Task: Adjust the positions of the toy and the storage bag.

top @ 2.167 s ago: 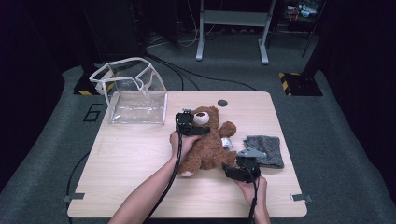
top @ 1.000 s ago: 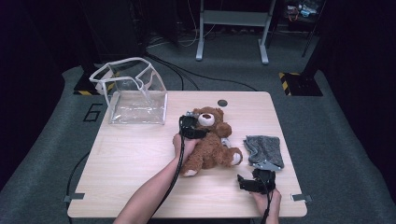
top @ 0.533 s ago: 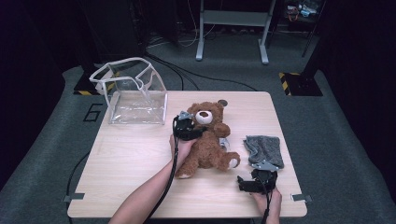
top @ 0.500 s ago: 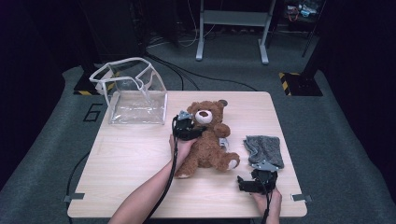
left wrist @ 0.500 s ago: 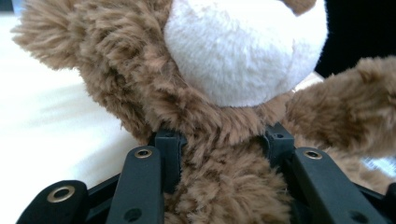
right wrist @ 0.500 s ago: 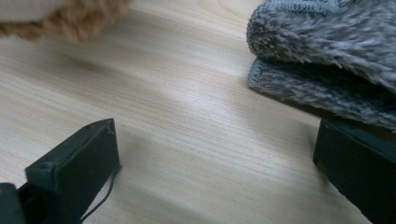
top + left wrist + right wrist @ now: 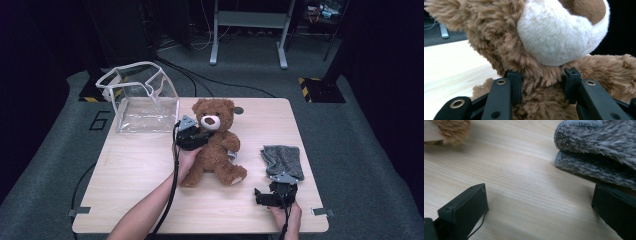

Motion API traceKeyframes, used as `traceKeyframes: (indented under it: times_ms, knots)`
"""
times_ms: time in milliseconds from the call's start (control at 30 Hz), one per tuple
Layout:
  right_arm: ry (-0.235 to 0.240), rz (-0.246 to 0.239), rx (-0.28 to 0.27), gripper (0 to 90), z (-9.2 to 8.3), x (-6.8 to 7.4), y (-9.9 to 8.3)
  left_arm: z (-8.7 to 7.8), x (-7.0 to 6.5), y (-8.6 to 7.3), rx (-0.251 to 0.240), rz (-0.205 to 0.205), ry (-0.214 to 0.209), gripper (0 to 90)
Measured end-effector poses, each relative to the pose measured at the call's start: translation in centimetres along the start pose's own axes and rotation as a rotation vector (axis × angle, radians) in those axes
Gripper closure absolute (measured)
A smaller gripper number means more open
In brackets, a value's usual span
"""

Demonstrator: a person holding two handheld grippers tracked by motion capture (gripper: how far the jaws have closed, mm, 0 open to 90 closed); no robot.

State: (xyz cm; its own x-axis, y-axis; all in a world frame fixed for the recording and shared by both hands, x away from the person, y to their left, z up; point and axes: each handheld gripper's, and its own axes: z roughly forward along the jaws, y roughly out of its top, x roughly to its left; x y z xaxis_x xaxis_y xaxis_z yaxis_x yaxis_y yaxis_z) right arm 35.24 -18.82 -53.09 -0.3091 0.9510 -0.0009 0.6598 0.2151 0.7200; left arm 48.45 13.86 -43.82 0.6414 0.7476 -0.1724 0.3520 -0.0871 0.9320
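A brown teddy bear [image 7: 216,146] sits propped up in the middle of the wooden table [image 7: 135,170], its head raised toward the back. My left gripper [image 7: 202,138] is shut on the bear's neck; in the left gripper view both pads [image 7: 515,86] press into the fur under the white muzzle [image 7: 556,35]. My right gripper [image 7: 263,194] rests near the table's front edge, open. Its jaws have just been opening, and there is bare wood between them [image 7: 539,197]. A folded grey cloth [image 7: 282,160] lies just beyond it, at the upper right in the right gripper view [image 7: 599,147].
A clear plastic bag [image 7: 142,97] with white trim stands open at the table's back left. A small dark disc [image 7: 238,110] lies behind the bear's head. Cables trail from both grippers off the front edge. Dark floor surrounds the table.
The left gripper has lifted the bear's upper body up and toward the back, so the bear went from lying to sitting. The right gripper drew back from the bear's leg, then stayed put.
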Motion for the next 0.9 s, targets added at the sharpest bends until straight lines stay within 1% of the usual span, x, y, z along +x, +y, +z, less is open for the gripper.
traceKeyframes:
  times_ms: [33, 133, 333, 467, 600, 633, 700, 733, 767, 800, 867, 900]
  knots:
    - [0.0, 0.0, 0.0, 0.0, 0.0, 0.0, 0.0, -0.2, 0.1, 0.1, -0.001, -0.002, 0.0, 61.3]
    - [0.0, 0.002, 0.0, 0.0, 0.0, 0.0, 0.0, -1.1, 0.5, 0.2, -0.004, 0.012, -0.002, 61.3]
    - [0.0, 0.003, 0.001, 0.0, 0.0, 0.0, 0.0, -2.8, 1.3, 0.6, -0.013, 0.017, -0.009, 61.3]
    - [0.0, 0.003, 0.0, 0.0, 0.0, 0.0, 0.0, -4.1, 1.7, 1.0, -0.021, 0.03, -0.006, 61.4]
    - [0.002, 0.002, 0.002, 0.0, 0.0, 0.0, 0.0, -5.8, 2.3, 1.2, -0.033, 0.047, 0.003, 61.4]
    - [0.002, 0.002, 0.002, 0.0, 0.0, 0.0, 0.0, -6.3, 2.5, 1.3, -0.033, 0.059, 0.009, 61.4]
    - [0.002, 0.003, 0.002, 0.0, 0.0, 0.0, 0.0, -7.3, 2.9, 1.4, -0.032, 0.053, 0.014, 61.4]
    - [0.002, 0.004, 0.004, 0.0, 0.0, 0.0, 0.0, -7.7, 3.1, 1.4, -0.03, 0.065, 0.017, 61.3]
    - [0.002, 0.004, 0.003, 0.0, 0.0, 0.0, 0.0, -8.3, 3.3, 1.5, -0.025, 0.06, 0.017, 61.3]
    - [0.002, 0.008, 0.004, 0.0, 0.0, 0.1, 0.0, -8.6, 3.5, 1.5, -0.027, 0.067, 0.021, 61.3]
    - [0.0, 0.008, 0.003, 0.0, 0.0, 0.1, 0.0, -9.7, 4.1, 1.5, -0.017, 0.066, 0.025, 61.3]
    - [0.0, 0.008, 0.003, 0.0, 0.0, 0.1, 0.0, -10.1, 4.3, 1.5, -0.024, 0.064, 0.034, 61.3]
